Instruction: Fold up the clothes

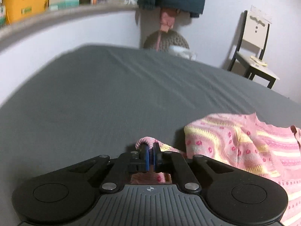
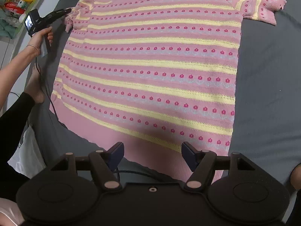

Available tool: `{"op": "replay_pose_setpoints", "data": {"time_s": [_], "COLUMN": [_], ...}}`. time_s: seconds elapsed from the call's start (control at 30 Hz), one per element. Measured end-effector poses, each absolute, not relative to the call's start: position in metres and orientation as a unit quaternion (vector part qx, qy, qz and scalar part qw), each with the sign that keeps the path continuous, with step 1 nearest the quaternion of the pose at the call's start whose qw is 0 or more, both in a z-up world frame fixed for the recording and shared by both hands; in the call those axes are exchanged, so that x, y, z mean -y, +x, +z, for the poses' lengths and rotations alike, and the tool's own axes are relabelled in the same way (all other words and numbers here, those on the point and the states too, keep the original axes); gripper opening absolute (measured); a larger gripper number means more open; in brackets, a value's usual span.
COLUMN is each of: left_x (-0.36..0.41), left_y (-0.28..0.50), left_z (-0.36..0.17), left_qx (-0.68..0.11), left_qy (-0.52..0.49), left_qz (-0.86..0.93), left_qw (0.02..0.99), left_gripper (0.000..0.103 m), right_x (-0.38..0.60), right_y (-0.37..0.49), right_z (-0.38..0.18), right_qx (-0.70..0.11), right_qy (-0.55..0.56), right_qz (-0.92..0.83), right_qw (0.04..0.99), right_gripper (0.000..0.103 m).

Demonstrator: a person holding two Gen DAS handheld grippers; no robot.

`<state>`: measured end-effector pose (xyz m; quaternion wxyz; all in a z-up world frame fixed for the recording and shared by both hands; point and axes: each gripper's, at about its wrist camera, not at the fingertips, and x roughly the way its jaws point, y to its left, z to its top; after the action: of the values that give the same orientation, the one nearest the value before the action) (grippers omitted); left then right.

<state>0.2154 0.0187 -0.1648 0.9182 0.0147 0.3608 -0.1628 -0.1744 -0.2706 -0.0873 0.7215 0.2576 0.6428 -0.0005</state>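
The left gripper (image 1: 151, 157) has its blue pads pressed together on a rolled pink cuff of the knit top (image 2: 150, 66), a bit of fabric poking up between the pads at 12 o'clock of the tool. In the right wrist view the same tool (image 2: 64, 11) shows at about 10 o'clock, pinching the top's sleeve, with the person's left hand (image 2: 40, 35) wrapped around its handle, forearm bare and reaching in from the 9 o'clock edge.

The right gripper (image 2: 152, 155) is spread wide and holds nothing; it hangs above the pink hem band, pointing up the garment toward the neckline at 12 o'clock.

The top lies spread nearly flat on the grey bed sheet (image 2: 267, 79), neckline far, hem near. The other short sleeve (image 2: 263, 5) sticks out flat at about 1 o'clock, while the pinched sleeve looks bunched and lifted. The body shows no fold across it.

As I judge it, the sleeve in the left pads is being turned inward over the body; the opposite sleeve, both sides and the lengthwise fold remain open.
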Motion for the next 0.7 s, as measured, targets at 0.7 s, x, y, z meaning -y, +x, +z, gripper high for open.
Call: {"op": "replay_pose_setpoints", "data": {"time_s": [0.7], "left_x": [-0.080], "left_y": [0.255], "left_z": [-0.153], "left_qx": [-0.384], "left_qy": [-0.003], "left_qz": [-0.071], "left_qw": [0.921], "left_gripper": [0.040], "right_x": [0.267], "right_y": [-0.170], "right_z": [-0.090], "right_qx": [-0.648], "right_qy": [0.248], "right_qz": [0.005], "right_qw": [0.720], "right_gripper": [0.066]}}
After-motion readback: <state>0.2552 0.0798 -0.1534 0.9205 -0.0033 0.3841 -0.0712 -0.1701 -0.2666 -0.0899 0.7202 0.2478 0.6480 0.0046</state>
